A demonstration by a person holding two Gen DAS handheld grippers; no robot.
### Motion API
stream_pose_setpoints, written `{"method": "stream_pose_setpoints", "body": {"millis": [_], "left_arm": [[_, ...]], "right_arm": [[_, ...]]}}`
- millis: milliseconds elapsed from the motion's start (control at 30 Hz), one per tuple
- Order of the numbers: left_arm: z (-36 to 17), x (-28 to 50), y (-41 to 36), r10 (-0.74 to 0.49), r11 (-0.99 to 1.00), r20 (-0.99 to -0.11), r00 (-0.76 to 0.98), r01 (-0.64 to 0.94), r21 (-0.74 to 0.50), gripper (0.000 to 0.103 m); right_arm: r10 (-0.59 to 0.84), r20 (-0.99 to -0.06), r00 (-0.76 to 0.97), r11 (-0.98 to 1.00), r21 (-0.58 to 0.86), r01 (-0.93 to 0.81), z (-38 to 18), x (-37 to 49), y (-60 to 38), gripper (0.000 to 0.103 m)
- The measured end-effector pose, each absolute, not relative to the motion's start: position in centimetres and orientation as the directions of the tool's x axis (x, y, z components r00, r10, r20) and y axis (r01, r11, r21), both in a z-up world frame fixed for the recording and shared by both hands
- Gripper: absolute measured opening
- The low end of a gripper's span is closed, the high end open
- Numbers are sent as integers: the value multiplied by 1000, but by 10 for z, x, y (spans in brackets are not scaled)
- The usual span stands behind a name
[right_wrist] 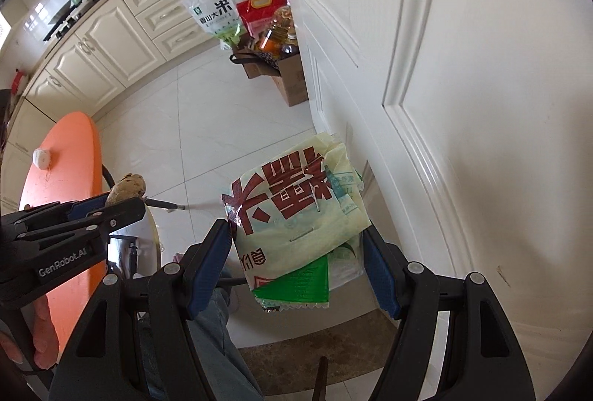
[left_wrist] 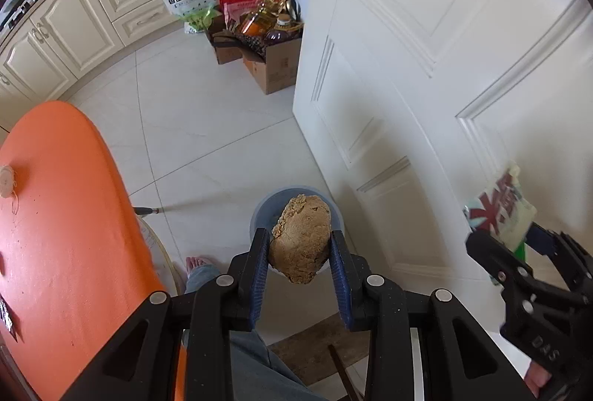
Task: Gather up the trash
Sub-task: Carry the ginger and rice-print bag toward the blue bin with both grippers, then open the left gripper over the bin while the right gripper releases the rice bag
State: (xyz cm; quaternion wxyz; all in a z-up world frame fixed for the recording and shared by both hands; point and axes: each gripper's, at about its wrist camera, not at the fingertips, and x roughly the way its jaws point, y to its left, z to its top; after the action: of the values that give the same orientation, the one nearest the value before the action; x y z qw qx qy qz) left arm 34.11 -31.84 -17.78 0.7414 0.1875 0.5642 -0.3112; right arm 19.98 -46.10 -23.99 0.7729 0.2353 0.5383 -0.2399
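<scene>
Left wrist view shows the left gripper clamped narrowly on a brown lump above a grey bucket, while at three o'clock the right gripper grips a crumpled snack bag wider.

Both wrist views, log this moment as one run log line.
left tongs: shut on brown lump | right tongs: shut on wrapper | bin: under lump | table: left
</scene>
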Motion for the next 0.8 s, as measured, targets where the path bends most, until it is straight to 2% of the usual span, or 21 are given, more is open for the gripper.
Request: {"method": "stream_pose_setpoints", "body": {"millis": [300,433,500,800], "left_arm": [[-223,356,-369,-195,738,-967,166,674,-33,31],[-233,358,-384,-184,716,-972,143,697,-33,57],[-235,358,-391,-175,707,-971,162,707,-10,64],[-247,364,-394,-138,718,-979,151,696,6,65]], "right_arm": [[-103,-952,287,771,105,628,-254,197,-470,70],[-99,-955,279,765,106,635,-262,198,-474,70],[-93,-958,272,764,106,636,-265,200,-473,71],[-59,-965,254,763,121,635,-282,206,-474,71]]}}
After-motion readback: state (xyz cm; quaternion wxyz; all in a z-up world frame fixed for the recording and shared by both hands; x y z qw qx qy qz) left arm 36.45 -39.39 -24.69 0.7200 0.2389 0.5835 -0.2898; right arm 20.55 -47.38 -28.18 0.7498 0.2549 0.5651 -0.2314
